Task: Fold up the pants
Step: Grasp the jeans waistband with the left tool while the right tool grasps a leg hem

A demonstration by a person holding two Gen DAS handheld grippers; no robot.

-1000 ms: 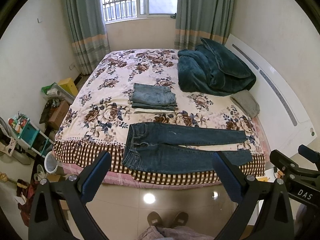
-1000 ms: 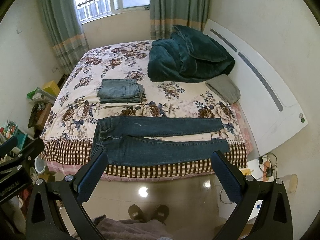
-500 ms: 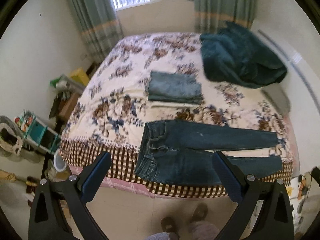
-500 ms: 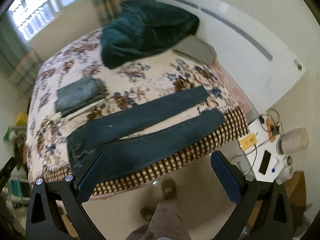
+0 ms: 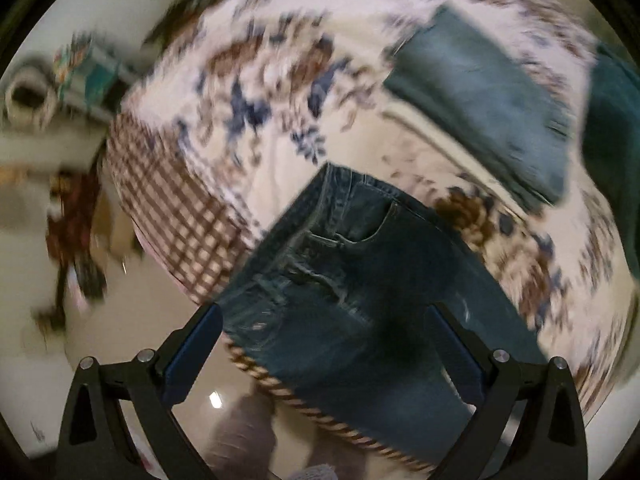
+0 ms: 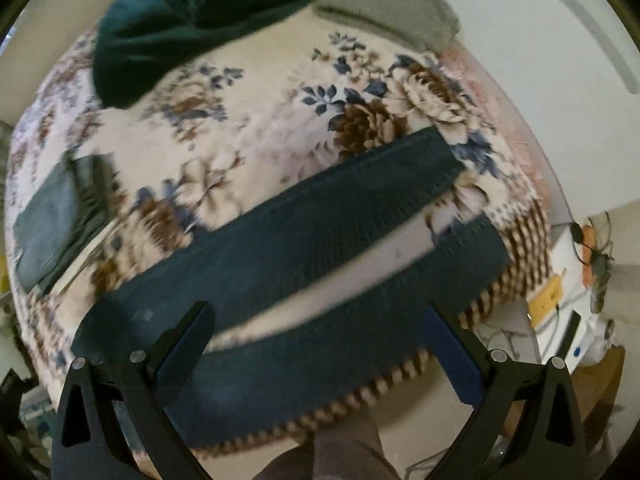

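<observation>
A: At the bed's (image 5: 248,128) near edge, what has changed?

B: Both claws have dropped from a standing overview to close range. The left claw (image 5: 324,344), jaws apart and empty, now frames the waistband of the pants (image 5: 360,264). The right claw (image 6: 316,344), also spread and empty, frames the legs (image 6: 320,220), which lie flat, side by side.

A: Meaning?

B: Approach is underway; no grasp yet.

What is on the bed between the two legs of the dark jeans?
Nothing but bare flowered bedspread shows between the jeans legs, seen in the right wrist view.
</observation>
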